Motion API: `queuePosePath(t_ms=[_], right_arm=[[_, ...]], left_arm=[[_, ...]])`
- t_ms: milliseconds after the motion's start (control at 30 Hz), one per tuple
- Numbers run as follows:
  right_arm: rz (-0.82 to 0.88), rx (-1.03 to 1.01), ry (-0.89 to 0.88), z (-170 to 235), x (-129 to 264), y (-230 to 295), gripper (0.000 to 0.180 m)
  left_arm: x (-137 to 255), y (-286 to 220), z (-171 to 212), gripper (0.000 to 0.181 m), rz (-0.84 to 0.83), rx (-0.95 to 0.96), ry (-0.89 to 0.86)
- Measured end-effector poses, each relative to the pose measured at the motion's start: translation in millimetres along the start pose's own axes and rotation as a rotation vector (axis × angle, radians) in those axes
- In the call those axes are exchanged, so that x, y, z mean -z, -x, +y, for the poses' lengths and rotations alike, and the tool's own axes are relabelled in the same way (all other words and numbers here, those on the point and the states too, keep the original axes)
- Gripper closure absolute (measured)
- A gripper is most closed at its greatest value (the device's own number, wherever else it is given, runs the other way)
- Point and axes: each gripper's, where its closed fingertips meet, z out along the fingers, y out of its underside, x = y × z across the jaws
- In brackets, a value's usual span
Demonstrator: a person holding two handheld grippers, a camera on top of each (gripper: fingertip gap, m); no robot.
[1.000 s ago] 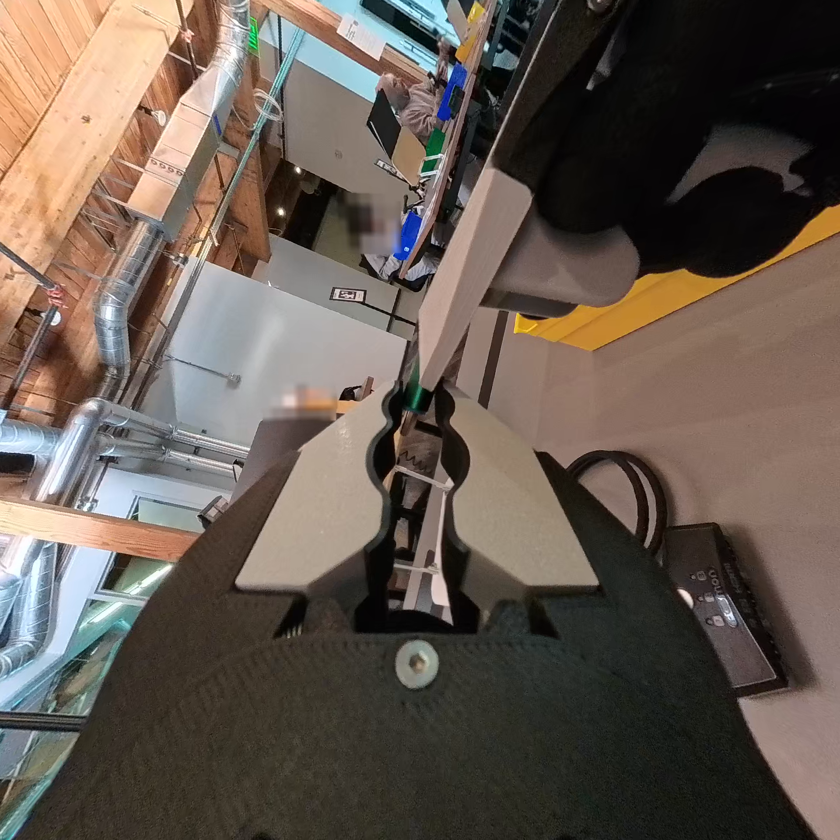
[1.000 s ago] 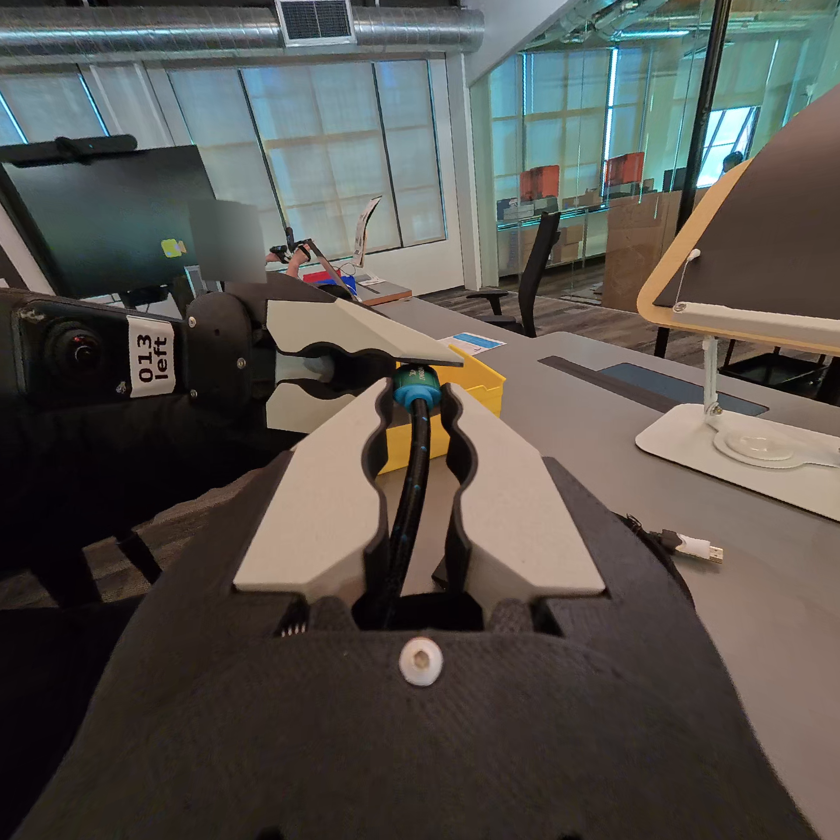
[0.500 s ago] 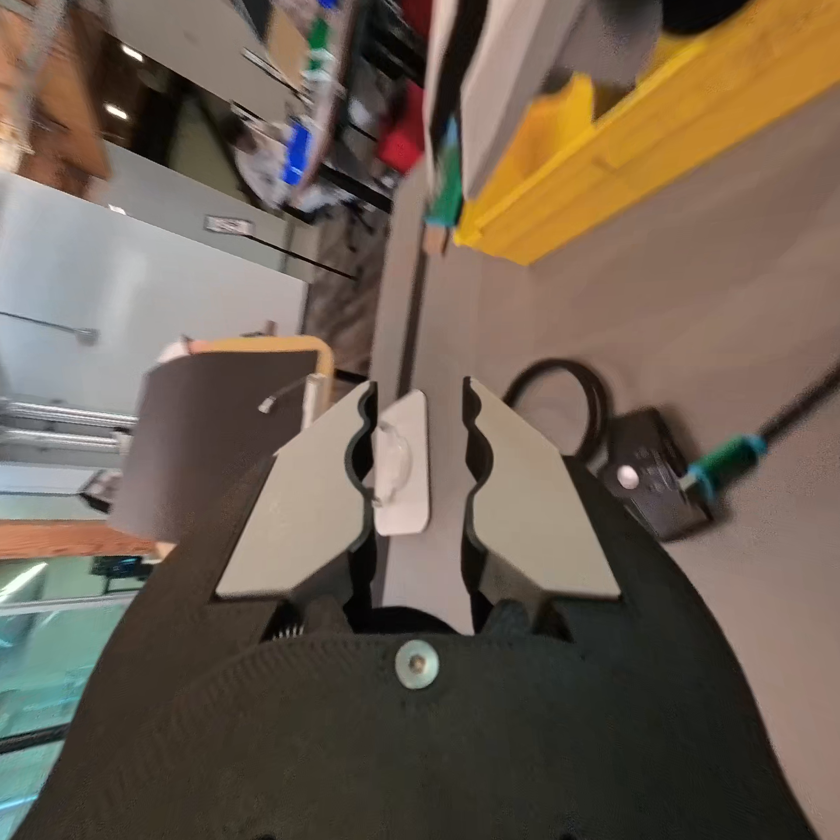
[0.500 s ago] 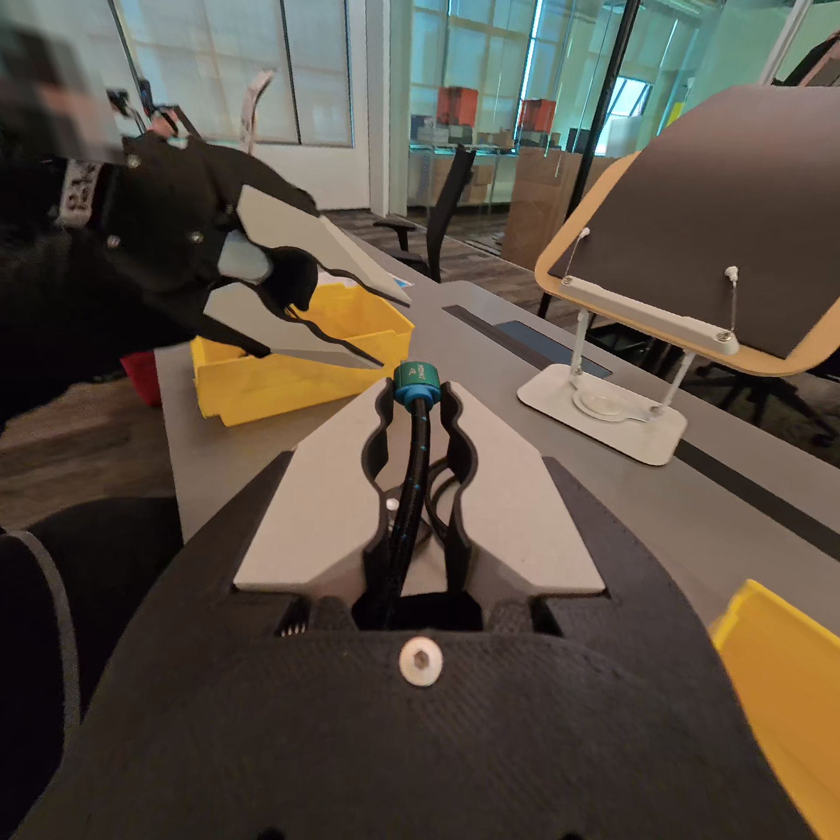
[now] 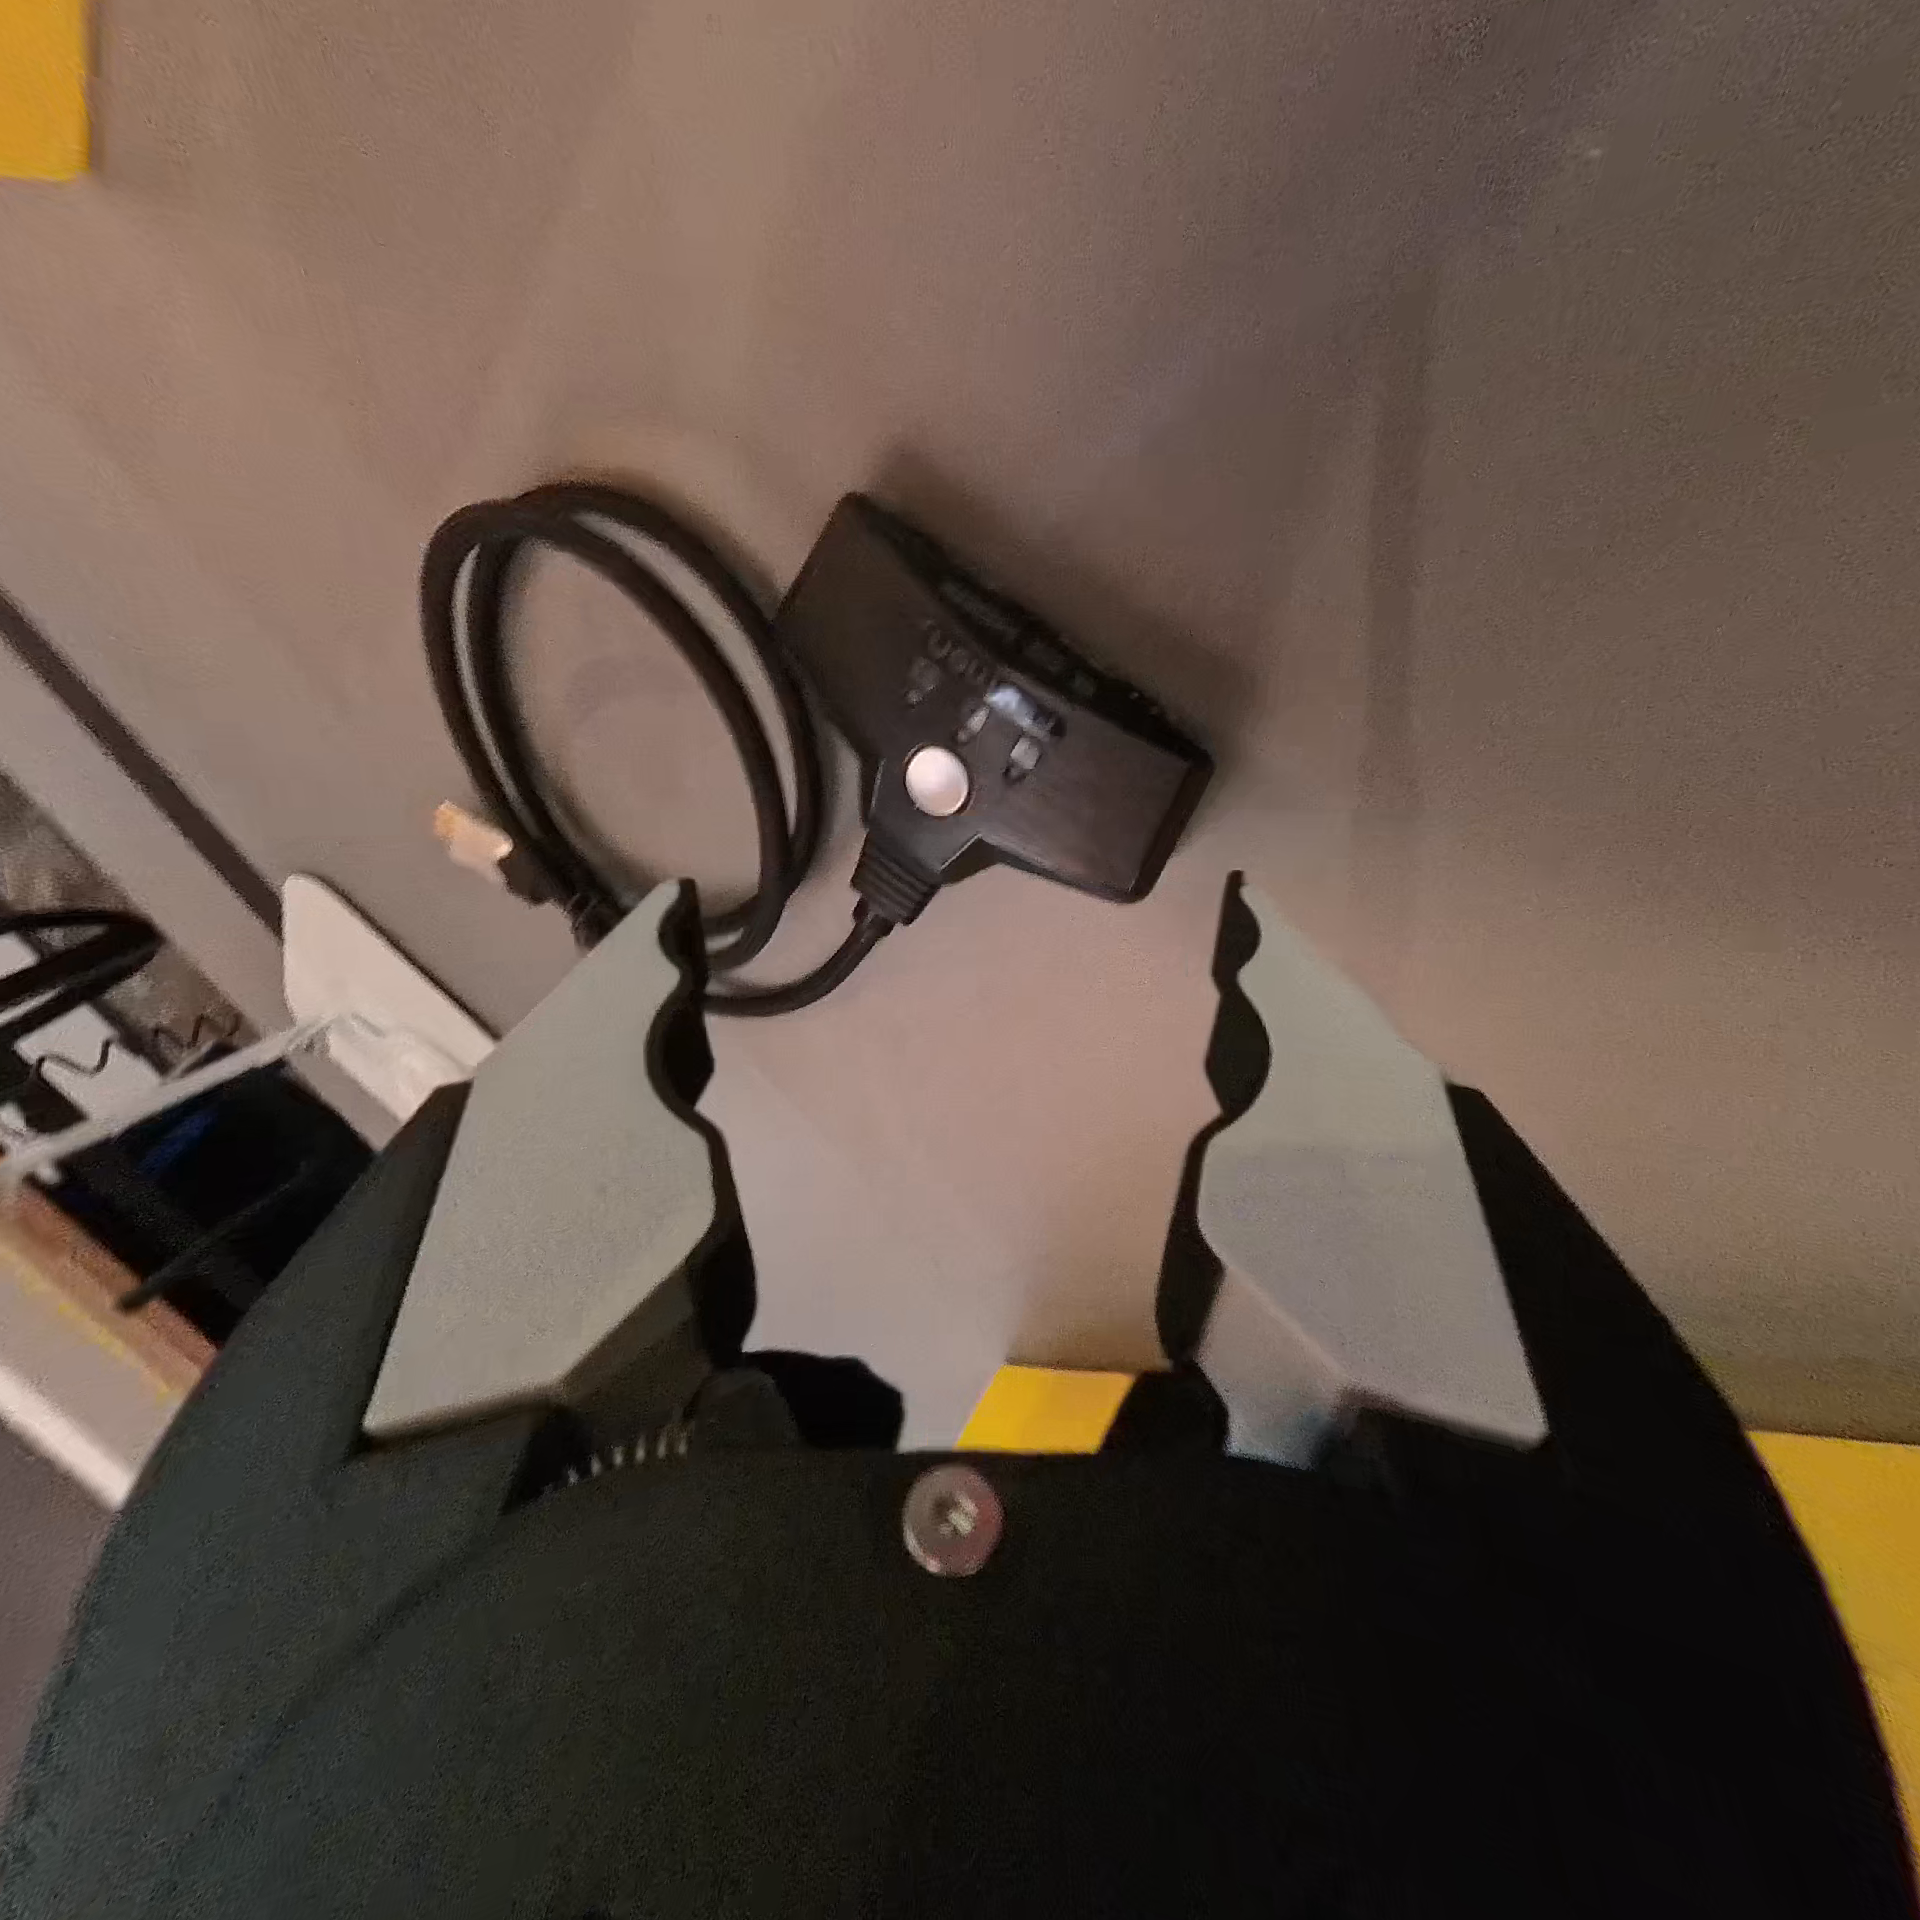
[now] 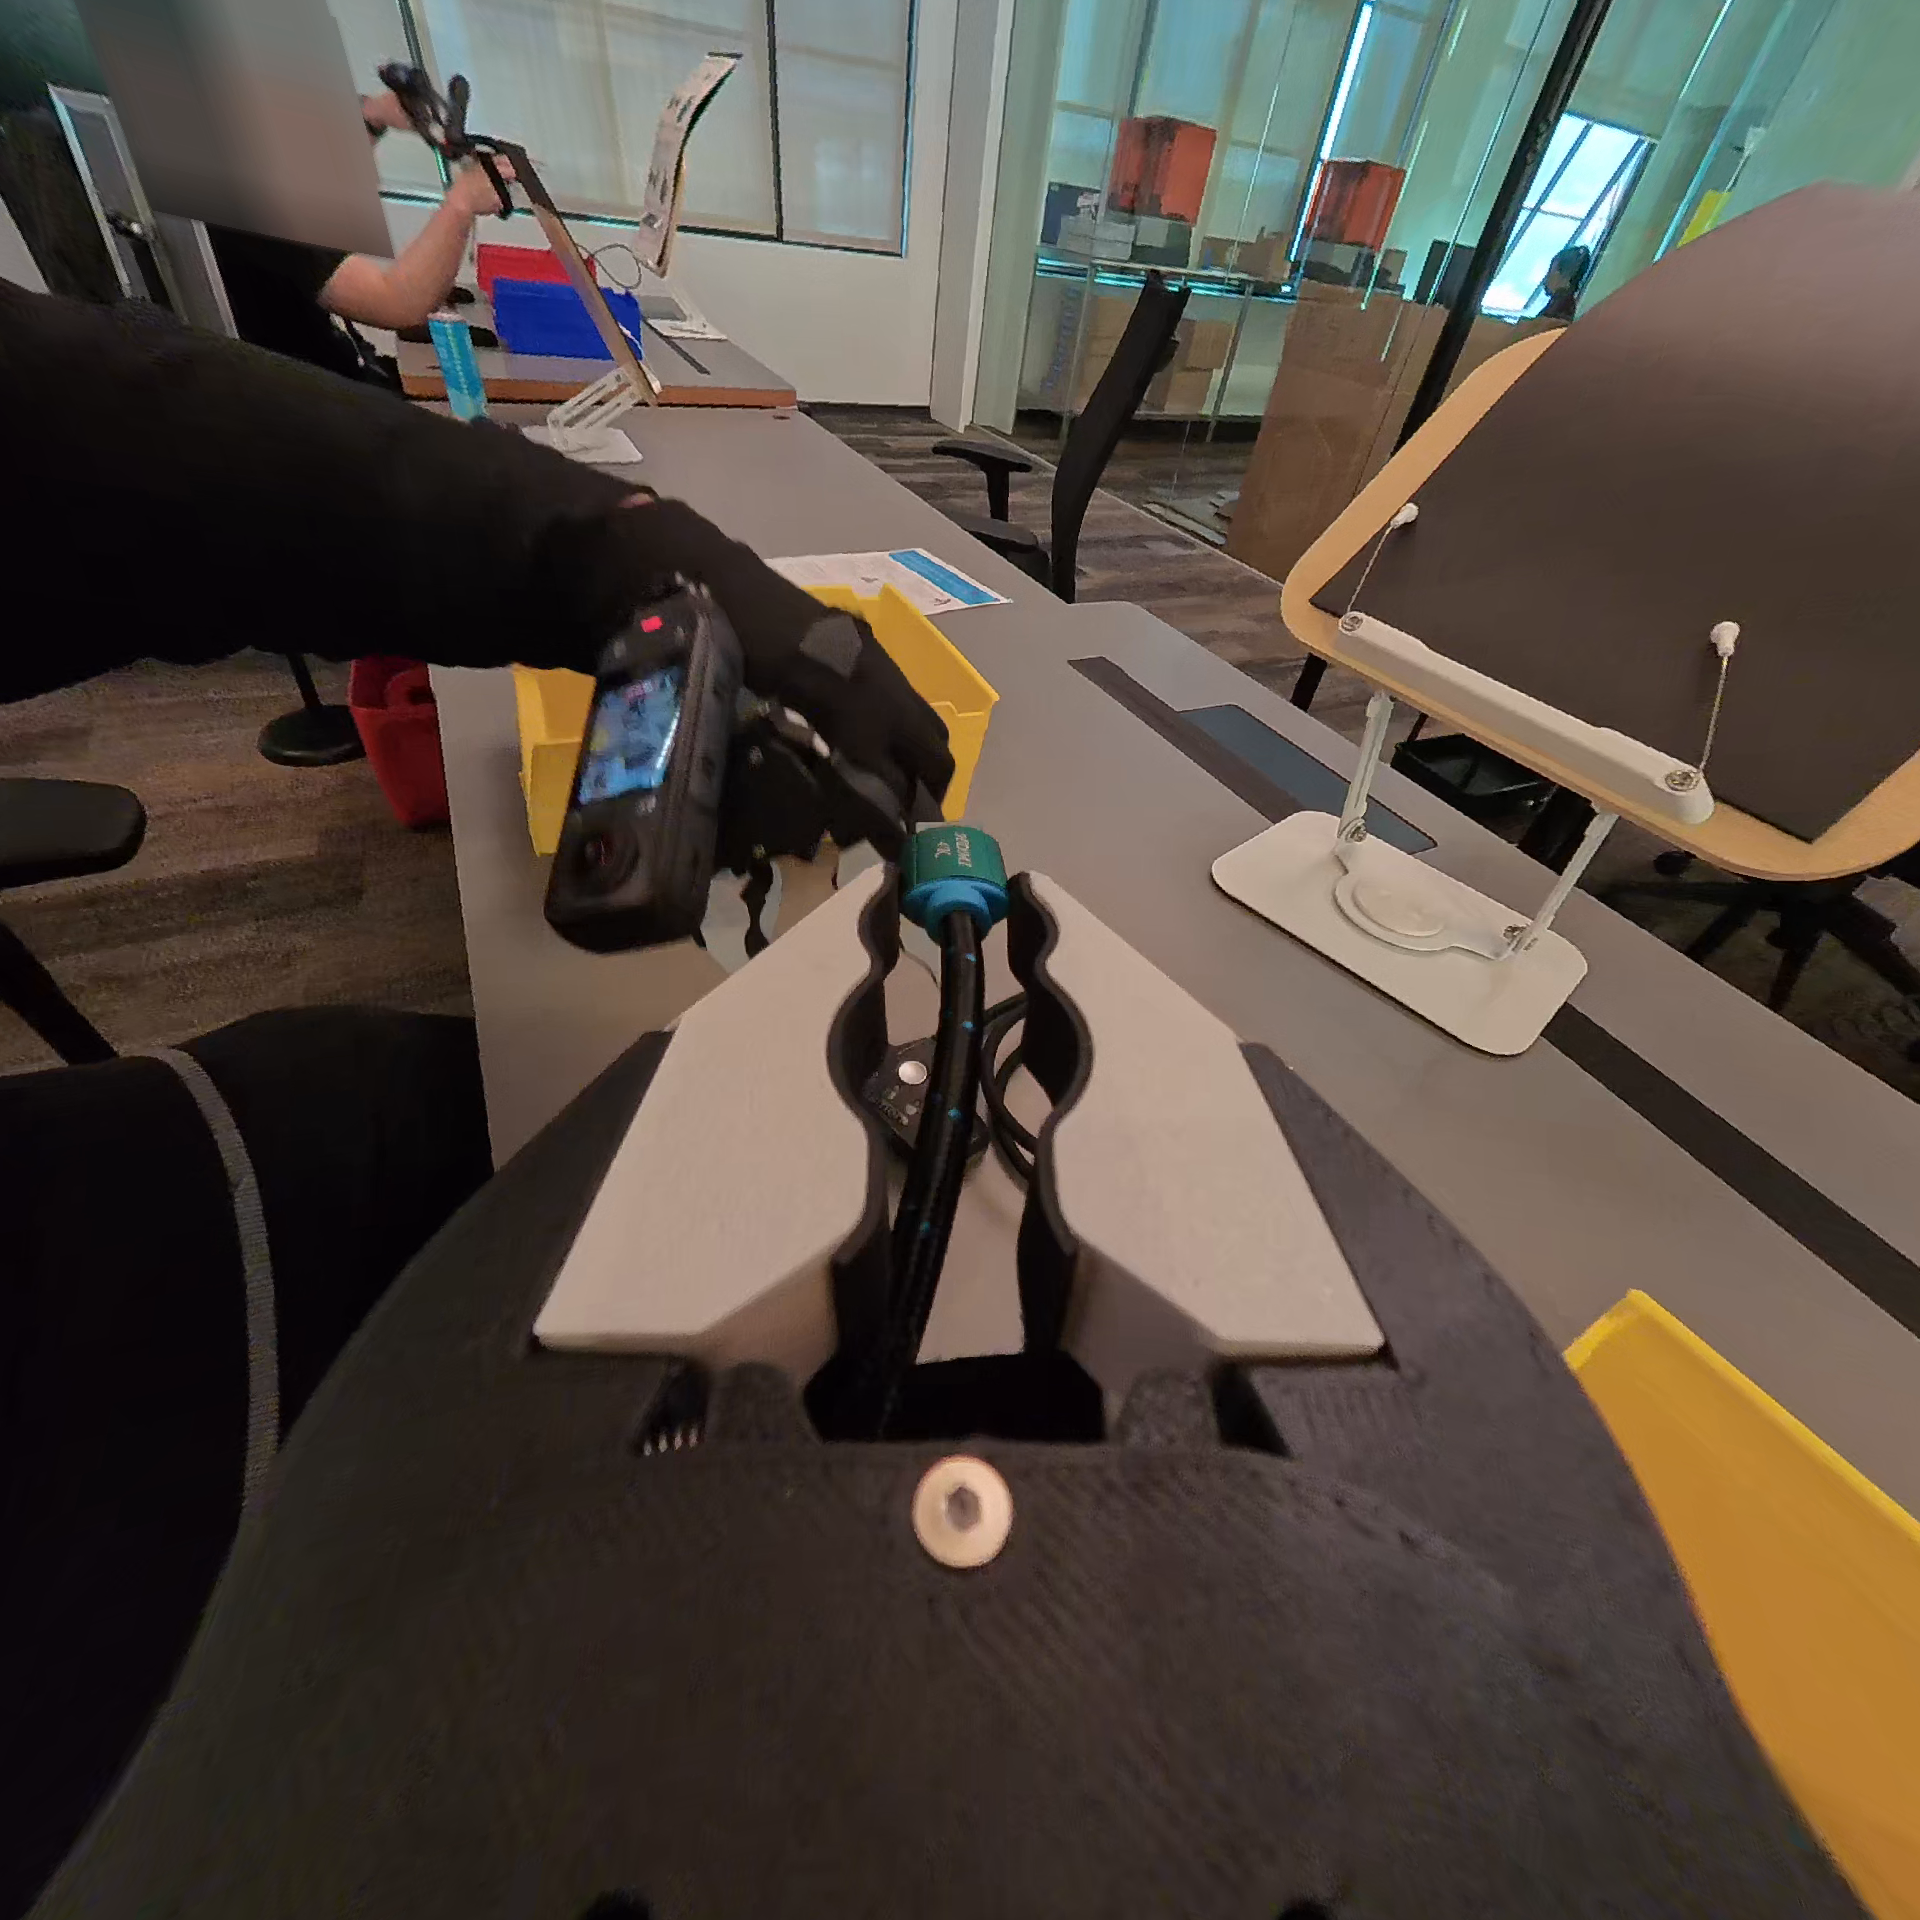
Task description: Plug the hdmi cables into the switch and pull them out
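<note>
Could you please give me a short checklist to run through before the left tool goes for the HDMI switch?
1. Left tool open wide and empty: ok.
2. HDMI switch lying flat on the grey table, just ahead of the left tool: ok.
3. Switch's own black cable coiled beside it, clear of the ports: cannot tell.
4. Right tool shut on the HDMI cable behind its green plug: ok.
5. Plug lined up with a port: not ok.
</note>
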Motion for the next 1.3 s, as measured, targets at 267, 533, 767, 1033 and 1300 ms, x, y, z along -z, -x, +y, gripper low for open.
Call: queuePosePath(t_ms=[267, 533, 767, 1033, 1300], right_arm=[[-0.01, -0.008, -0.004, 4.0, 0.1, -1.6, 0.162], [-0.008, -0.028, -0.021, 7.0, 2.8, -7.9, 0.162], [0.001, -0.043, -0.039, 8.4, 6.7, -14.7, 0.162], [-0.008, -0.057, -0.032, 13.3, 0.8, -14.3, 0.162], [-0.009, -0.044, -0.041, 7.1, 1.7, -11.1, 0.162]], left_arm=[[-33.3, -11.7, -14.5, 0.066, 0.152, -0.116, 0.0], [-39.9, -15.5, -18.8, 0.072, 0.278, -0.166, 0.013], [-41.7, -21.8, -4.7, 0.089, 0.396, 0.071, -0.034], [-44.4, -22.9, -1.2, 0.087, 0.437, 0.164, -0.081], [-40.1, -26.9, -5.8, 0.092, 0.449, 0.286, -0.08]])
